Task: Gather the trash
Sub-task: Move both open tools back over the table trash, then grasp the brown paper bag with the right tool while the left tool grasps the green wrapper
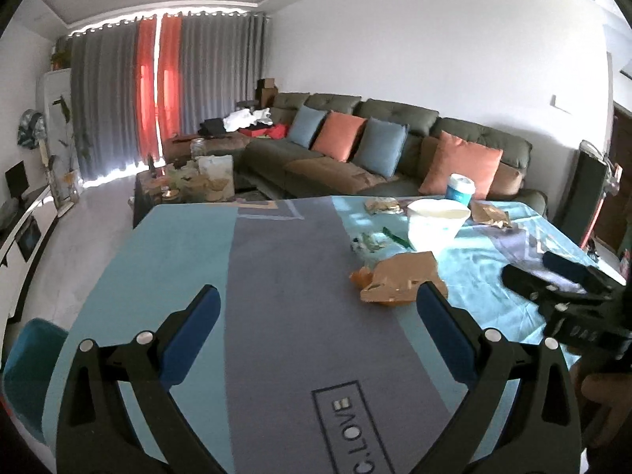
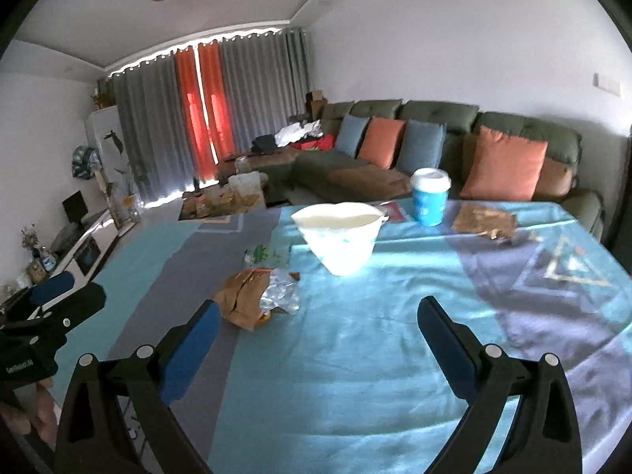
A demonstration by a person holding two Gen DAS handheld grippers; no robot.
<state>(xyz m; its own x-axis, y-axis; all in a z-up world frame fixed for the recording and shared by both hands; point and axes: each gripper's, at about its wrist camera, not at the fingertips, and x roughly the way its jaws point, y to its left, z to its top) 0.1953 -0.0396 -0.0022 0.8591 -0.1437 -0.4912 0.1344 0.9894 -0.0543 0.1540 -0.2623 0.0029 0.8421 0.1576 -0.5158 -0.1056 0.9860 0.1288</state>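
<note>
Two grippers, both spread wide and empty, over the tablecloth [image 2: 355, 335].
Crumpled brown paper bag [image 1: 403, 278] lies mid-table, ahead-right of left gripper [image 1: 318, 306], probably nearer it than right gripper [image 2: 319, 316]; white bucket [image 2: 339, 237] beyond.

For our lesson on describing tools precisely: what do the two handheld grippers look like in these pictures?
Both match. The left gripper and right gripper are black plastic frames, each splitting into two angular arms with silver round rivets and blue padded fingers. Seen from the side, a gripper's black body carries small white lettering, too blurred to read. No cables or sleeves show.
</note>
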